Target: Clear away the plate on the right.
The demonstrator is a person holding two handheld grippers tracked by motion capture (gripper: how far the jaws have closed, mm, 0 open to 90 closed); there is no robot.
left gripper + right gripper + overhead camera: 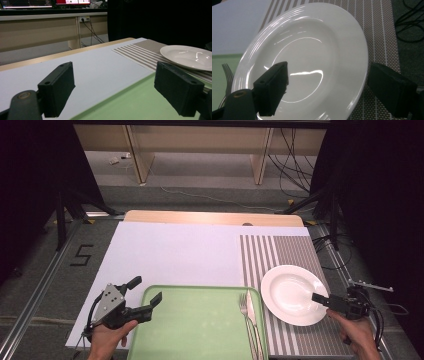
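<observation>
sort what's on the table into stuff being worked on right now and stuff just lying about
In hand:
white plate, right gripper open over its rim
green tray, left gripper open at its edge

Lying about:
fork and knife on the tray
striped placemat
white sheet

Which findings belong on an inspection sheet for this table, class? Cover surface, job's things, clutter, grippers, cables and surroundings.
Surface: white sheet on the table; striped woven placemat at right.
Job's things: round white ceramic plate on the placemat; green plastic tray holding a metal fork and knife.
Clutter: nothing seen.
Grippers: left gripper open over the tray's left edge; right gripper open, straddling the plate's rim.
Cables: black cables on the floor behind.
Surroundings: wooden furniture legs, dark curtains.
</observation>
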